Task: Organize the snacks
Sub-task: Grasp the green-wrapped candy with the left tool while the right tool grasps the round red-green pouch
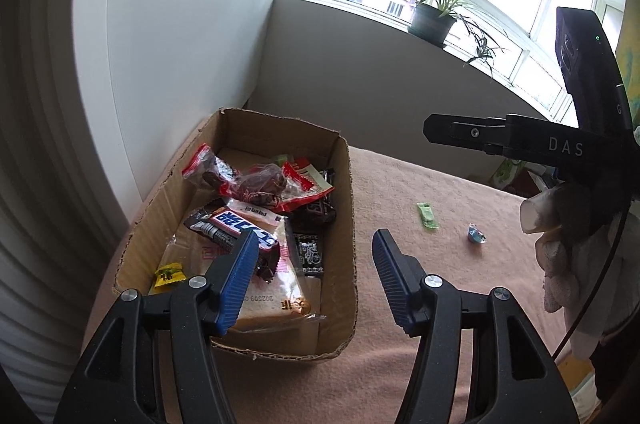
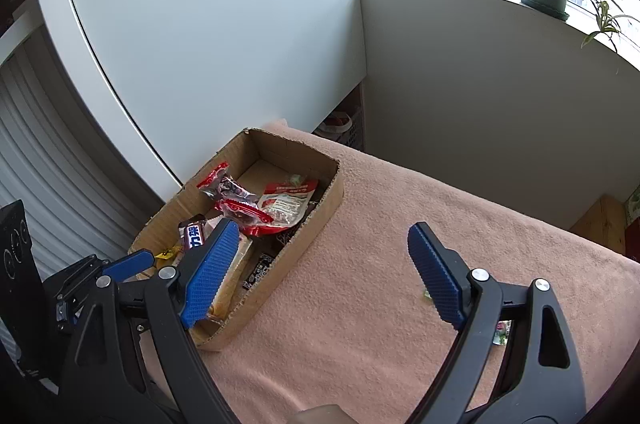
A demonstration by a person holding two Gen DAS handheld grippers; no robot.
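Snacks (image 1: 256,208): bright wrappers heaped in cardboard box (image 1: 344,264) | both hand-held grippers wide open, empty

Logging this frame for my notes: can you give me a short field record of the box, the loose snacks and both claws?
container: cardboard box, open top, on the pink cloth
inside box: bread pack, dark chocolate bar, red wrappers
loose on cloth: green candy, small blue candy
left claw: open, empty, over the box's right wall
right claw: open, empty
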